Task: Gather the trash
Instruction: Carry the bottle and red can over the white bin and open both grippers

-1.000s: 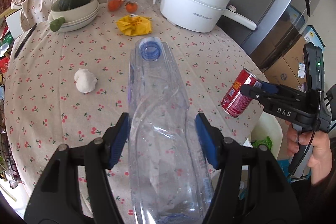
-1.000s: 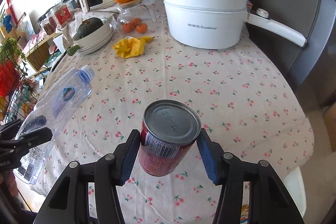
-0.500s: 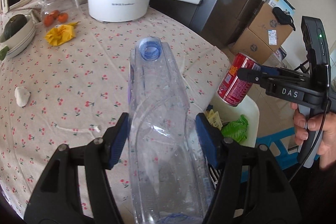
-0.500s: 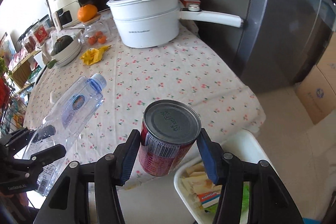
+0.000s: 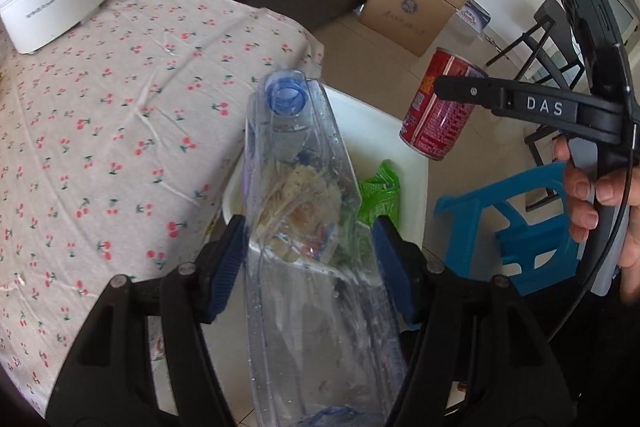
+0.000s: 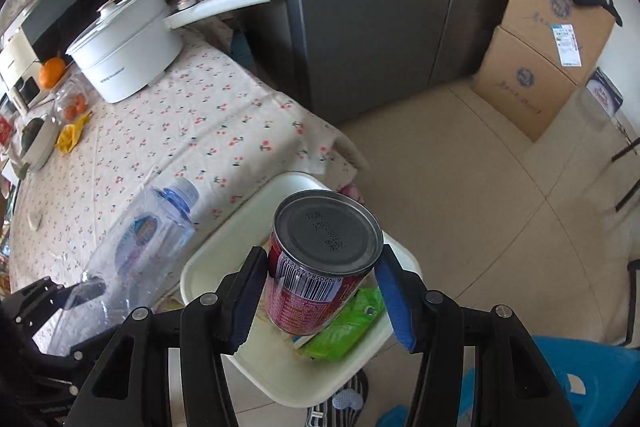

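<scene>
Gripping bottle (image 5: 304,227) w/ left tongs (image 5: 308,263), can (image 6: 320,263) w/ right tongs (image 6: 320,291), over bin (image 6: 280,379) beside cherry-print table (image 5: 120,115).

White letters "DAS" stand on the right gripper (image 5: 444,91) arm, a barcode's digits run around the red can (image 6: 320,267), its stamped end too small to read.

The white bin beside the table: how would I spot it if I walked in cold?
Find the round table with the cherry-print cloth; at its edge nearest the grey fridge, down on the tiled floor, stands the white bin. Unlike the blue stool beside it, it is an open tub holding a green wrapper.
</scene>
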Available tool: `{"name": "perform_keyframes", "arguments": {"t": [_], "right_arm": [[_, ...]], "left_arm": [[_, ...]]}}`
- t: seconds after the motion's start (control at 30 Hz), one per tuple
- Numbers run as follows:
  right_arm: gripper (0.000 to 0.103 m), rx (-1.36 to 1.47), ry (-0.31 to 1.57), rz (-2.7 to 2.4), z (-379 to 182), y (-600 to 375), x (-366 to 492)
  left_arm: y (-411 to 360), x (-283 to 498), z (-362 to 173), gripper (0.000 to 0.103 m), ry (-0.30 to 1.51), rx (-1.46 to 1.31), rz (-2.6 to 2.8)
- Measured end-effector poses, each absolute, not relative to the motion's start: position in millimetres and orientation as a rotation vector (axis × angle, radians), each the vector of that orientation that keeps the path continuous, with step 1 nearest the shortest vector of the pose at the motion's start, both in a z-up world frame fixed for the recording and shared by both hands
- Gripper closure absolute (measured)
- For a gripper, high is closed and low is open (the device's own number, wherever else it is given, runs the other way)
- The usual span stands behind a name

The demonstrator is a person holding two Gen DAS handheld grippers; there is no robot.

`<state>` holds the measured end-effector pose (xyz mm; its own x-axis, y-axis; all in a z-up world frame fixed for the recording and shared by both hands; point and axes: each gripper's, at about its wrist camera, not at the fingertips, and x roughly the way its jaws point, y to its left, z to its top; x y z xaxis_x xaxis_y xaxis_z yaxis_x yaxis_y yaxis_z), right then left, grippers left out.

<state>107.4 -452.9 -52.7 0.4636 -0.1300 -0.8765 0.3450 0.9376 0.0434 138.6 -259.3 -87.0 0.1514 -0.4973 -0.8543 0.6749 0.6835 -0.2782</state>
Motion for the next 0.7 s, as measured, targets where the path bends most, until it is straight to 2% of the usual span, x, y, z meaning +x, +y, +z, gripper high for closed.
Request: {"name": "perform_keyframes", "arguments": {"t": [0.13, 0.37, 0.5, 0.7], "right_arm": [[0.046, 0.260, 1.083, -0.321, -62, -470, 104], [0.046, 0.276, 1.124, -0.347, -75, -486, 103], [0.046, 0.277, 1.142, -0.353, -79, -490, 103], [0.046, 0.268, 1.156, -0.358, -84, -489, 108]], "left_arm": [[-286, 137, -109, 0.037, 1.179, 0.224, -0.854], [-299, 140, -135, 0.036, 1.107, 0.311, -0.833], [-292, 143, -132, 0.023, 1.087, 0.287, -0.824], [-269, 142, -120, 0.021, 1.051, 0.298, -0.797]]}}
